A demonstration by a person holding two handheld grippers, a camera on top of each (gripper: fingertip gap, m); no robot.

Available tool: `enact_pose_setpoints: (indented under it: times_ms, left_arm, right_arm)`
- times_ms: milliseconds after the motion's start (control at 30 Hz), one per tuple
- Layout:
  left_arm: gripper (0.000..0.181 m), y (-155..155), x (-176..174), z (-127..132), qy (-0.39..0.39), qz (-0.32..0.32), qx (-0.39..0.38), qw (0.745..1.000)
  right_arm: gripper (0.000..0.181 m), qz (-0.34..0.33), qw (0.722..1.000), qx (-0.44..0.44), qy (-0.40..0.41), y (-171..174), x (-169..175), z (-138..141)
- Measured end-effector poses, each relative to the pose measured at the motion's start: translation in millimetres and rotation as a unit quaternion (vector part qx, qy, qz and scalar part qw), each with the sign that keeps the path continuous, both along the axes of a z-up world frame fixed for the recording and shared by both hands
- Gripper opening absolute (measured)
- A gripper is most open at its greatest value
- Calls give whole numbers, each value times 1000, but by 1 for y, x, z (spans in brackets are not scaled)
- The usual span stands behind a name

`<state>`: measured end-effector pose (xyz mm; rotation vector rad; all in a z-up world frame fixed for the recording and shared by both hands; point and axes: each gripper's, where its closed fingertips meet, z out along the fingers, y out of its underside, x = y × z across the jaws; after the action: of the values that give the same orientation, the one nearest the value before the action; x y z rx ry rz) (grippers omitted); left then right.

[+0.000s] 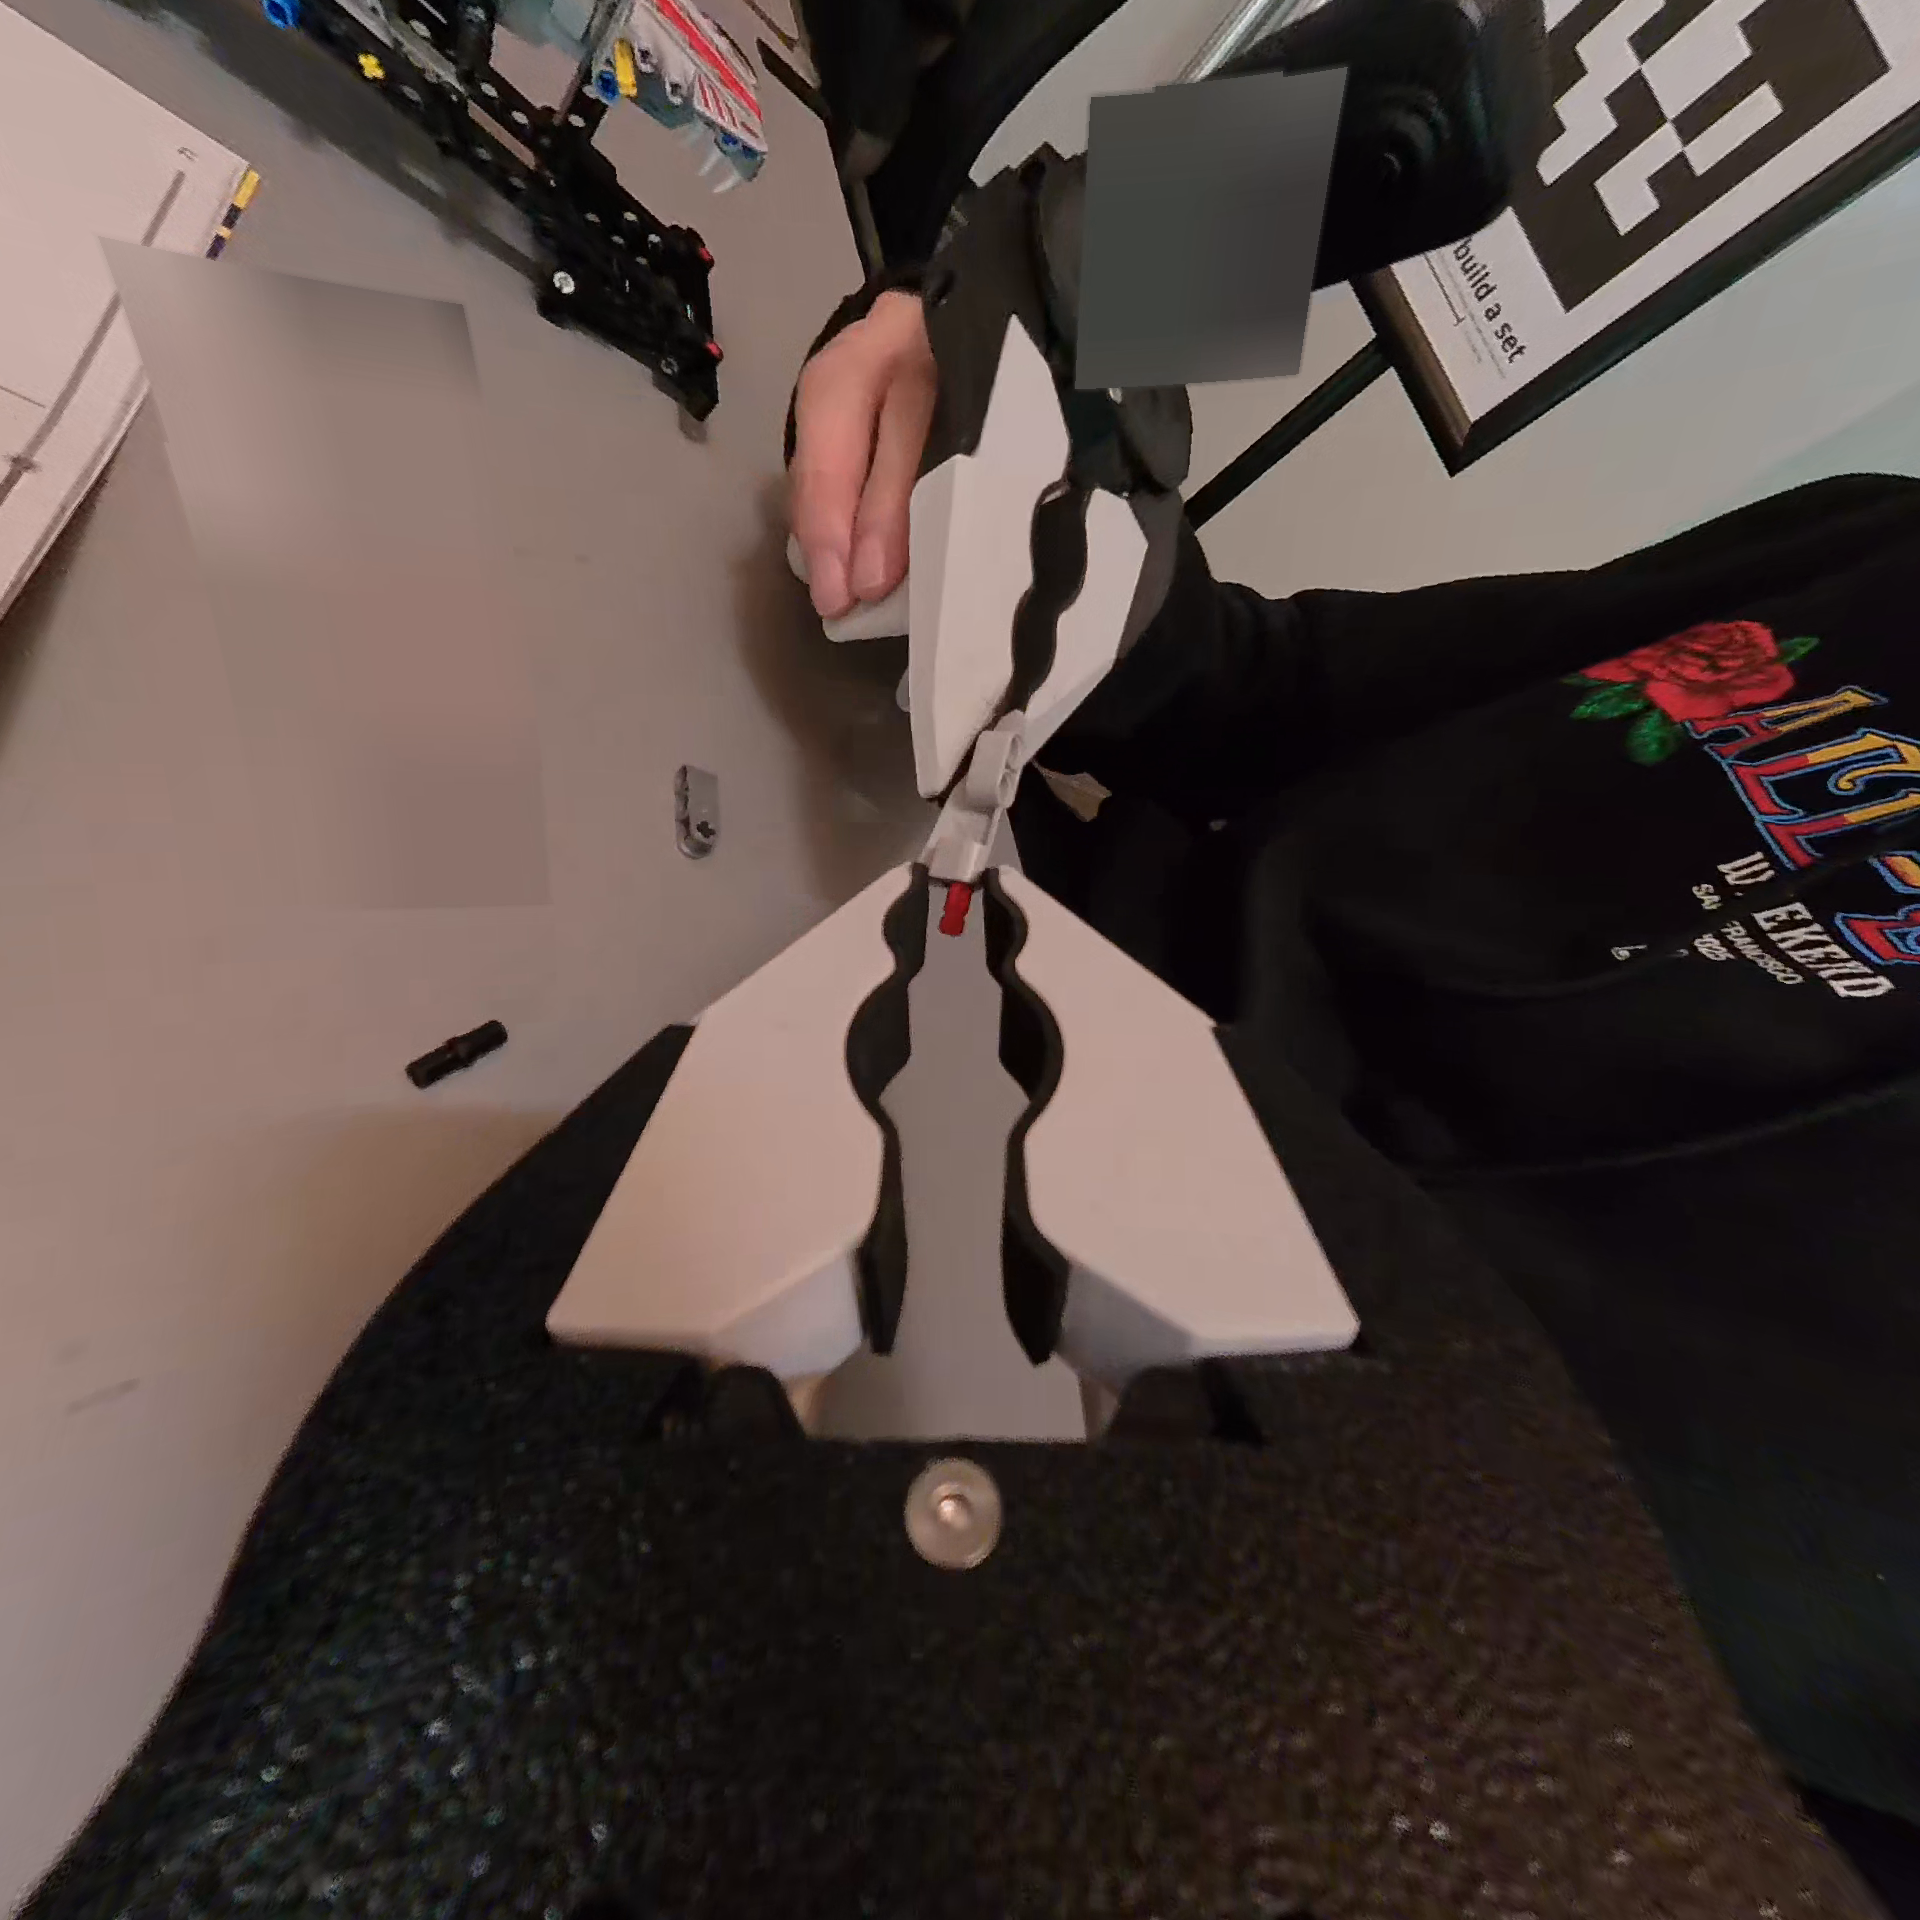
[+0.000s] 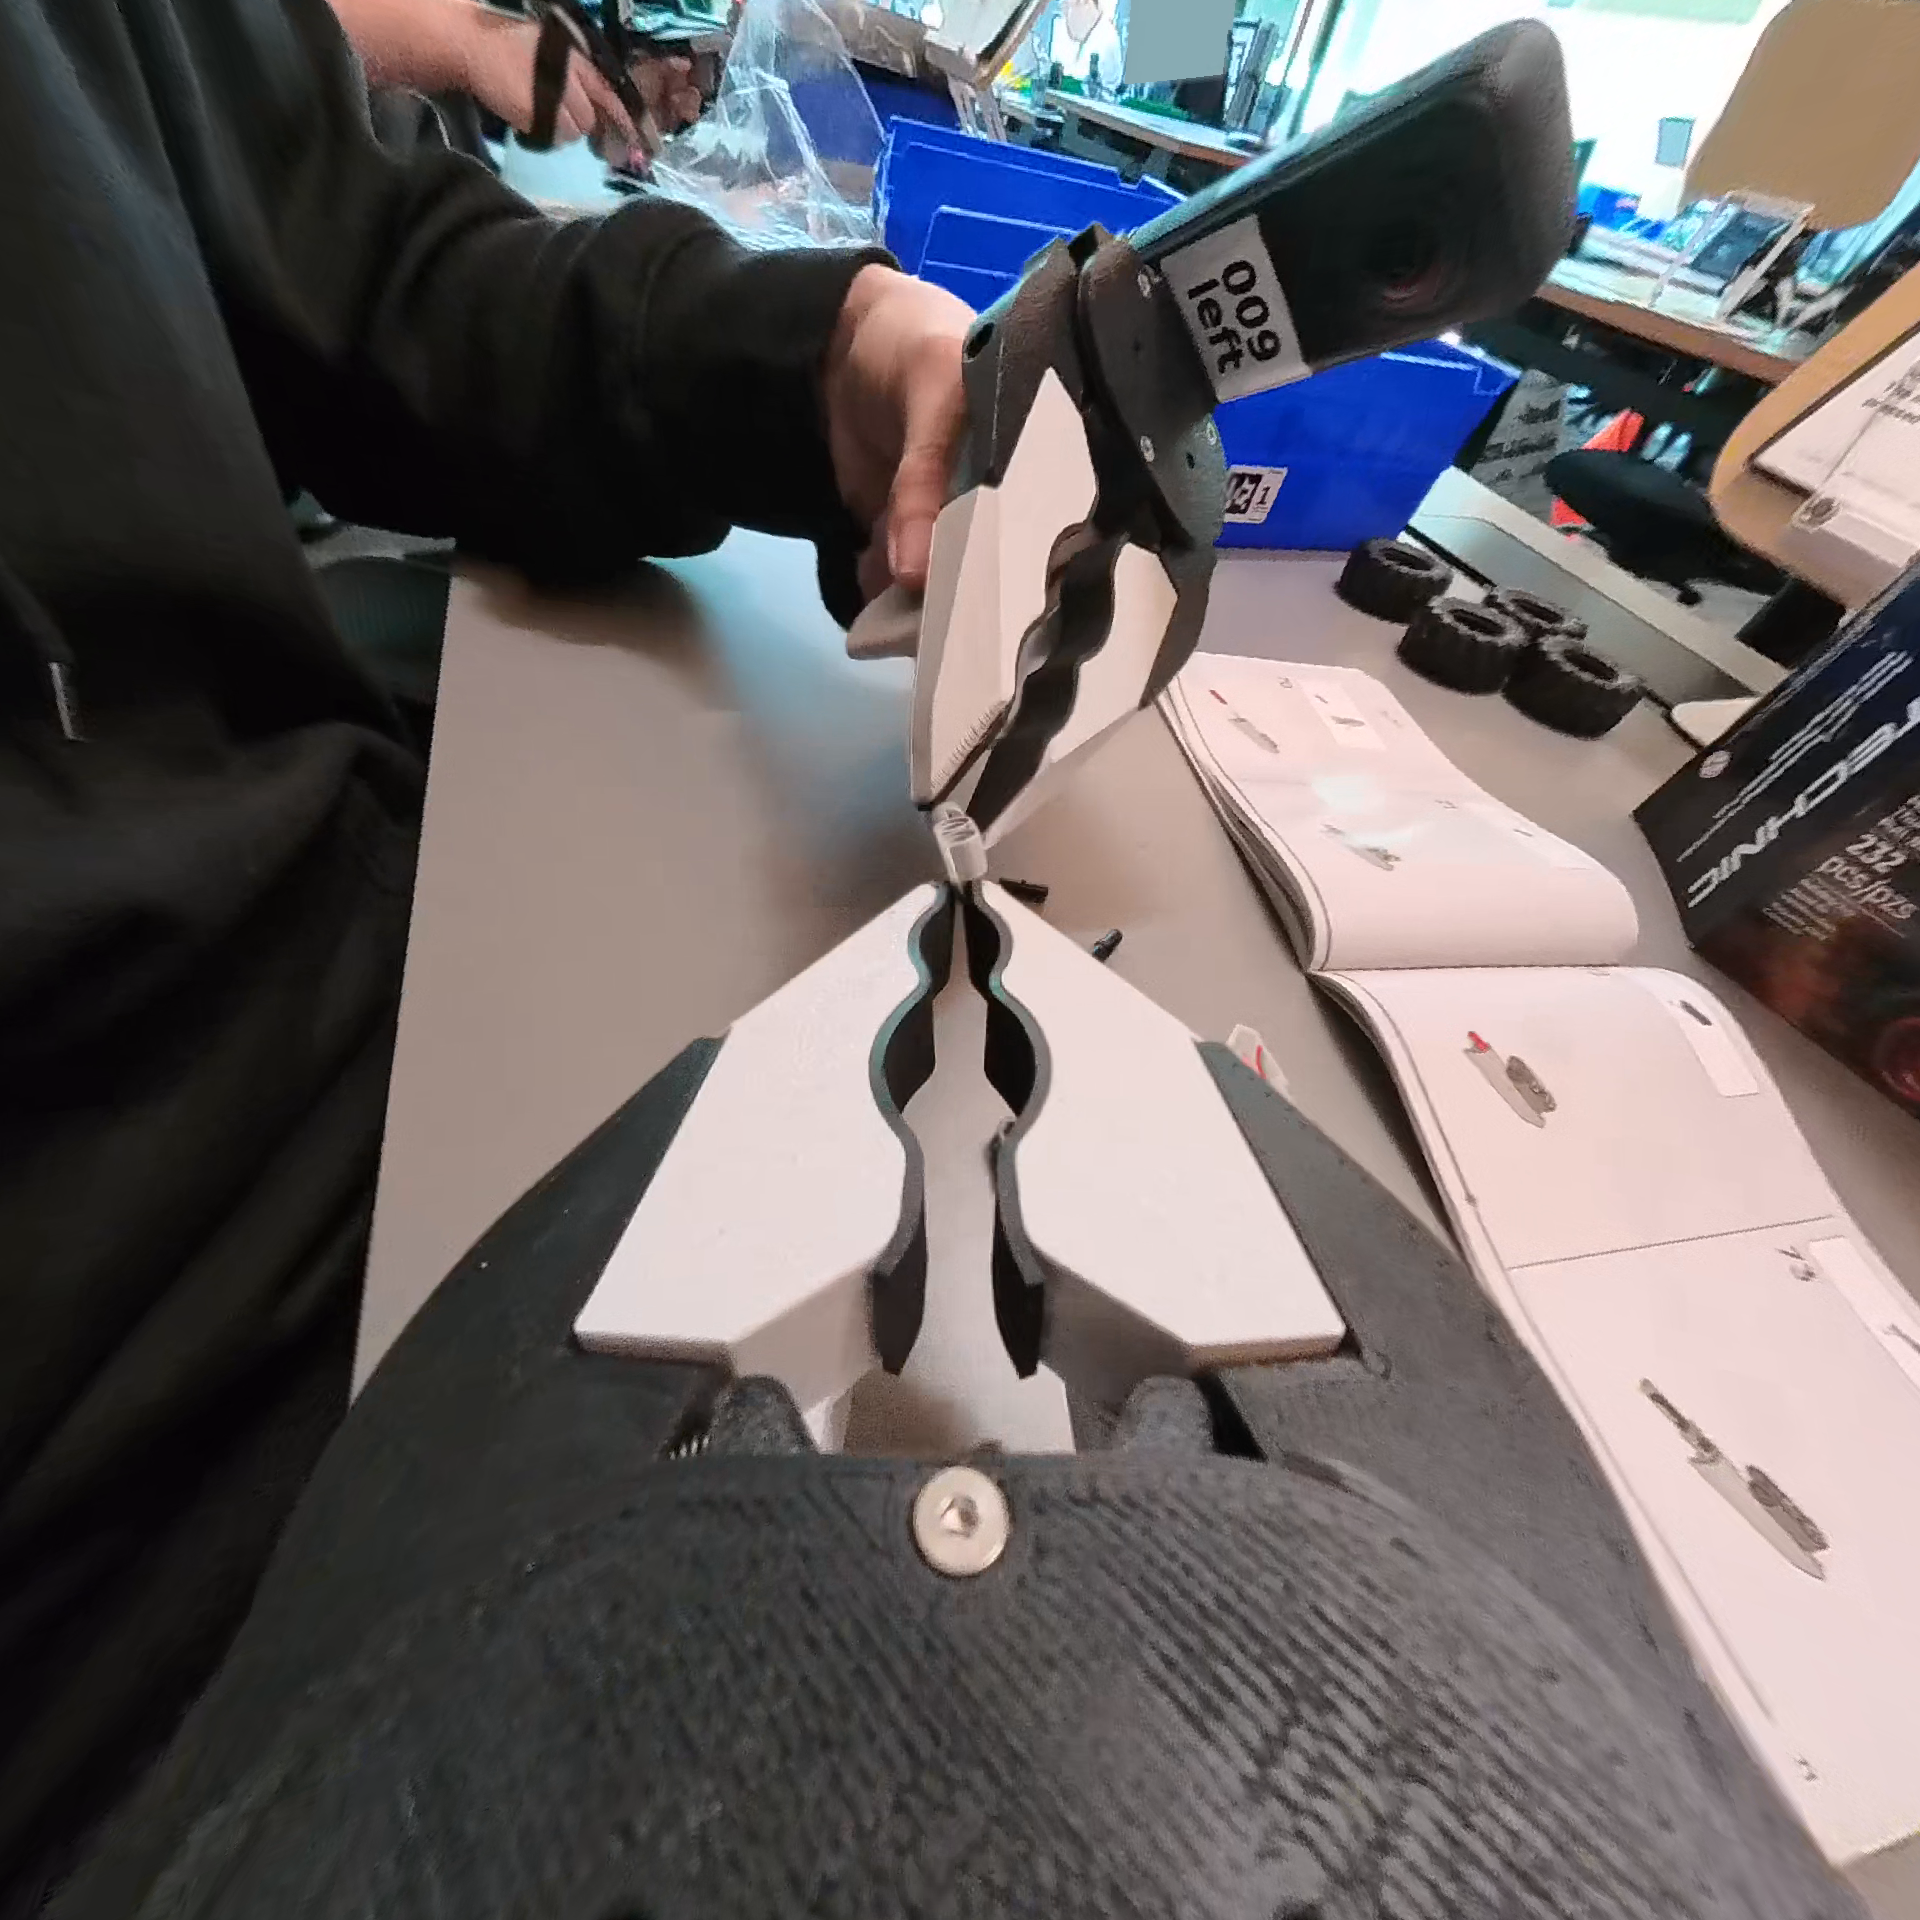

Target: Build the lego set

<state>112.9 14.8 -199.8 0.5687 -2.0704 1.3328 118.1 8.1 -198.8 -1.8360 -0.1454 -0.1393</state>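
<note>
Piece in hand: a small light-grey plastic lego connector (image 1: 971,805) with a red pin (image 1: 951,912) at one end, held in the air above the grey table (image 1: 416,987), between the tips of both tools.

Left tool (image 1: 954,883): its white fingers are nearly pressed together at the tips, pinching the red-pin end of the connector; further back the black wavy pads stand apart.

Right tool (image 2: 961,902): fingers drawn close, tips meeting the other end of the same connector (image 2: 958,844); from its own view I cannot tell for sure whether it clamps the piece or only touches it, though the left wrist view suggests a pinch.

Handling: likely very light and stiff, with smooth hard faces that could slip or twist out of a tip grip. Best taken across its flat sides, close to the joint, so a push runs straight along the pin.

Risk: a skewed push may flick the piece away.

Spare parts: a short black pin (image 1: 457,1051) and a grey beam piece (image 1: 694,810) lie apart on the table.

Nearby: the black partly built lego frame (image 1: 582,208), an open instruction booklet (image 2: 1455,935), black tyres (image 2: 1496,644).
</note>
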Motion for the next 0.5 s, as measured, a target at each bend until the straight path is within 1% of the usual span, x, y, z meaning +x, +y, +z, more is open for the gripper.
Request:
enact_pose_setpoints:
  times_ms: [67,133,167,267,333,367,400,433,500]
  left_arm:
    - [7,1,-1,2,-6,1,-7,1000]
    - [8,2,5,6,-33,21,-24,999]
    - [13,3,8,10,-55,33,-36,997]
    - [14,10,14,21,-163,66,-66,982]
    - [15,17,14,19,-244,80,-56,965]
    - [20,20,16,17,-272,90,-41,957]
    - [25,22,18,15,-288,103,-28,952]
    - [25,23,19,14,-294,117,-22,948]
    - [25,20,14,18,-282,128,-44,950]
  right_arm:
    - [0,-1,1000,5,1,0,-1,1]
    - [0,-18,999,16,40,1,1,5]
    - [0,-24,997,29,68,2,2,9]
    - [0,-73,979,89,167,6,13,24]
    - [0,-80,965,127,213,9,14,33]
    - [0,-92,958,139,233,11,18,35]
    - [0,-88,951,158,250,14,18,40]
    - [0,-73,943,181,268,18,16,46]
    - [0,-66,931,202,298,26,16,50]
